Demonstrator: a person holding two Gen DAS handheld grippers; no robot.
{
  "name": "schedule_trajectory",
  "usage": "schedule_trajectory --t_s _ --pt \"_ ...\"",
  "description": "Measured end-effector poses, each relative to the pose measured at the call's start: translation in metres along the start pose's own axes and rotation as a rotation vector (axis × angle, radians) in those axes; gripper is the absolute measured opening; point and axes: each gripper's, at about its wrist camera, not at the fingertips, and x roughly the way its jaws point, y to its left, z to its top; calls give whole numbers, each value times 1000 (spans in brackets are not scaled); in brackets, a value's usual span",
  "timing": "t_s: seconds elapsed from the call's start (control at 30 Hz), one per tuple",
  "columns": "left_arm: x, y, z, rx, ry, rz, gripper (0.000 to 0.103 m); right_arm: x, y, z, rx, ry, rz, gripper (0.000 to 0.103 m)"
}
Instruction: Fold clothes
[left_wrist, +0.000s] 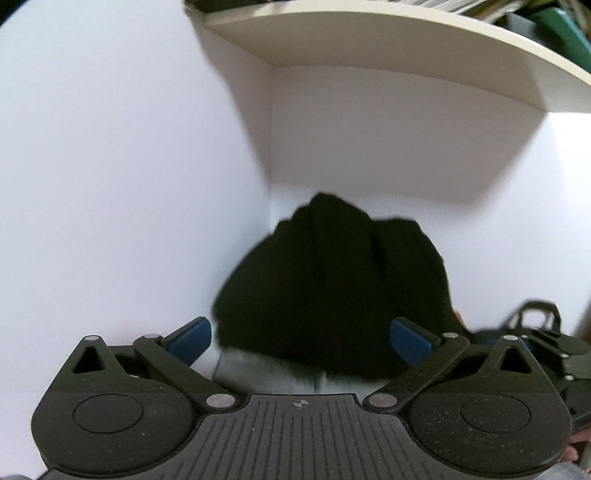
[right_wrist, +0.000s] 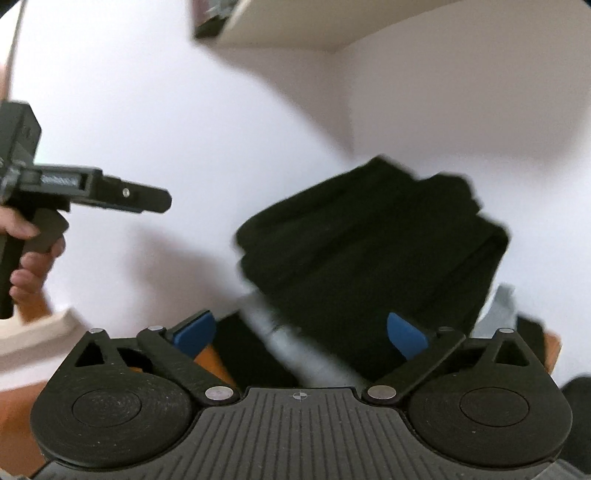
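Black garment (right_wrist: 369, 251) bundled, long axis slanting up-right.

Black garment (left_wrist: 332, 288): dark cloth, bunched in a soft rounded heap with deep folds on top.
Place: in the corner where two white walls meet, under a shelf.
Pose: piled up, not flat; in the right wrist view (right_wrist: 373, 251) leaning and blurred.
Grey garment (left_wrist: 266, 369): pale grey cloth, lying under the front edge of the black one, only a strip showing.
Grey in right wrist view (right_wrist: 295, 343): a long pale band crossing below the black heap, blurred.
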Motion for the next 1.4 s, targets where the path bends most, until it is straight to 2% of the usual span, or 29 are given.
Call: schedule_trajectory --t_s 0.1,0.23,0.47,0.6,0.8,1.03,1.2,1.4 --pt "-36 6 -38 -7 14 4 103 3 35 -23 15 53 6 103" --pt "-71 18 -96 -30 36 11 103 3 82 -53 27 106 -28 103" --pt "-107 53 -188 -56 84 8 103 -3 151 -89 19 158 -205 103" --pt "-111 68 -222 -54 120 16 103 -10 184 -104 2 176 -284 103" --pt "-105 84 -247 -12 128 -5 103 -7 217 -124 -6 227 -382 103" --pt "-86 91 -251 16 153 -58 103 -12 226 -137 124 271 -462 103" --pt "-73 81 -249 85 210 -69 103 -15 238 -144 151 265 -563 103" --pt "-70 79 -250 108 216 -103 103 -21 247 -149 227 246 -700 103"
